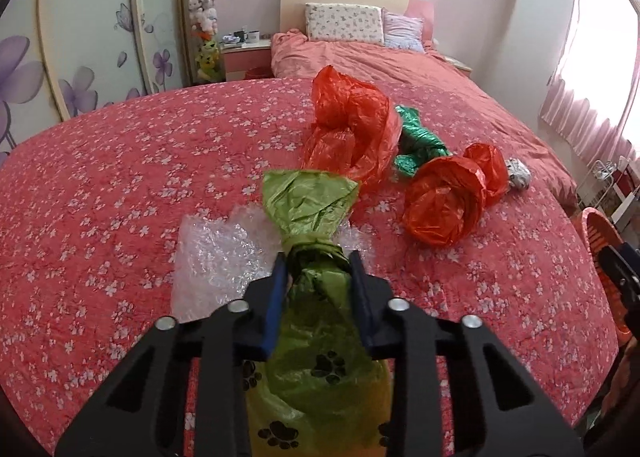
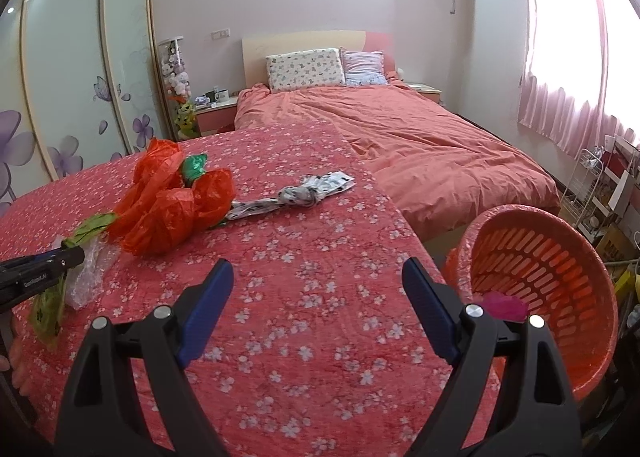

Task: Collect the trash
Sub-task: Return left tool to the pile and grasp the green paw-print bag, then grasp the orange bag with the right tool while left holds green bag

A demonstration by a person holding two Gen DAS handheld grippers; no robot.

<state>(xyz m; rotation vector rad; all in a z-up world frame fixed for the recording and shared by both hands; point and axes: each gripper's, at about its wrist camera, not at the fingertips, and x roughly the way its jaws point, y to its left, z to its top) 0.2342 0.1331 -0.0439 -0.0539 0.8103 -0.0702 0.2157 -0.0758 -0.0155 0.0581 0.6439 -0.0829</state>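
The left tongs [image 1: 318,265] are clamped on the green bag [image 1: 308,201], while the right tongs [image 2: 318,277] gape wide beside the orange basket [image 2: 560,257].

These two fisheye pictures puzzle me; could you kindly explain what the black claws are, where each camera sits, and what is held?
There is no robot: a person holds a two-finger gripper in each hand, each with a camera looking along its fingers. In the left view, the left gripper is shut on a green bag with paw prints, above bubble wrap. In the right view, the right gripper is open and holds nothing. On the floral bedspread lie orange bags, a darker green bag and a black-and-white wrapper. An orange basket waits beside the bed.
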